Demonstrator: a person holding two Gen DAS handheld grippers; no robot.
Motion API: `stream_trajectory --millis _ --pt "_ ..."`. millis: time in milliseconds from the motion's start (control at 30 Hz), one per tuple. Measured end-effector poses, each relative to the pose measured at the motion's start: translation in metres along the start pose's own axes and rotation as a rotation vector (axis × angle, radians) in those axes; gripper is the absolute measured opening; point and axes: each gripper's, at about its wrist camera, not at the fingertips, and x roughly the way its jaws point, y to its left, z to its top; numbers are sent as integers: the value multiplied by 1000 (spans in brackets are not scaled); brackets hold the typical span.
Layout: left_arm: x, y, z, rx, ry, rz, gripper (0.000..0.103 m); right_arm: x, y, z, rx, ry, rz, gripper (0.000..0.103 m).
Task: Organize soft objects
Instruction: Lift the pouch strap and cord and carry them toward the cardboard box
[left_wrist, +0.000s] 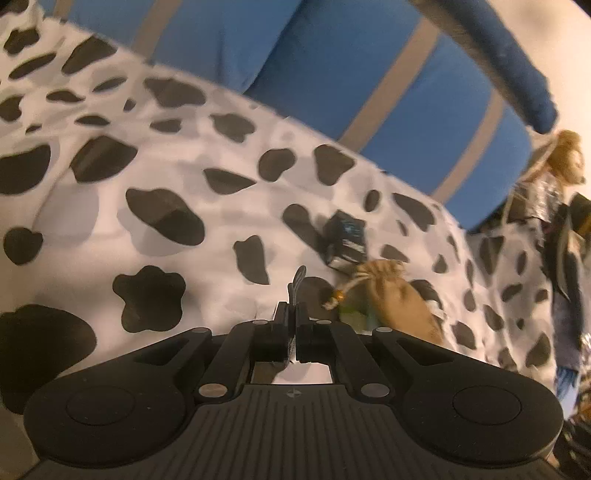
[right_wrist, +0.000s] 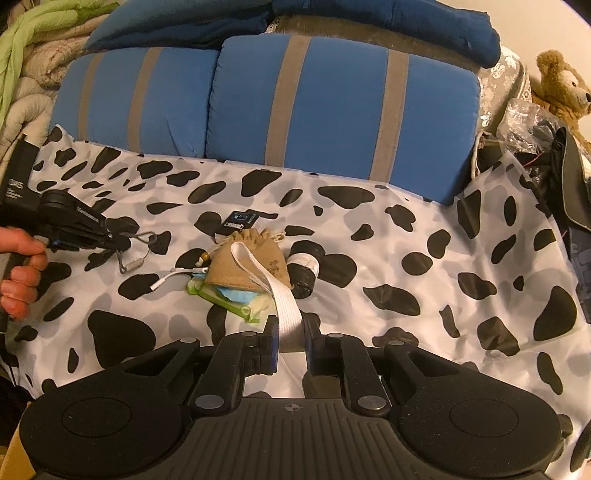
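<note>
On the cow-print cloth (right_wrist: 388, 266) lies a tan drawstring pouch (right_wrist: 255, 258), resting on a green packet (right_wrist: 221, 297) with something blue in it. My right gripper (right_wrist: 291, 325) is shut on a white strap (right_wrist: 282, 299) that loops up over the pouch. At the left, a hand (right_wrist: 20, 273) holds my left gripper (right_wrist: 123, 242), which is shut on a thin grey cord (right_wrist: 146, 236) with a small white tag. In the left wrist view the left gripper (left_wrist: 293, 310) pinches that cord (left_wrist: 298, 280), and the pouch (left_wrist: 391, 291) lies just right of it.
A small black packet (right_wrist: 240, 221), a black roll (right_wrist: 304, 275) and a white cable (right_wrist: 170, 278) lie near the pouch. Blue striped cushions (right_wrist: 332, 110) stand behind the cloth. A teddy bear (right_wrist: 561, 85) and dark clutter (right_wrist: 565, 177) sit at the right, blankets (right_wrist: 26, 74) at the left.
</note>
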Motion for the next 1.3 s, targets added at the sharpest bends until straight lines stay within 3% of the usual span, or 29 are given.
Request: stream_trajectory --millis 533,867,1300 --pt "-75 -20 -54 193 -21 -84 3 -12 12 -13 59 45 86 16" --pt "-105 -30 -96 267 13 -94 3 -20 30 -40 69 167 167 16" --pt "-137 -38 -148 370 103 -115 3 -50 54 -76 25 248 274 16"
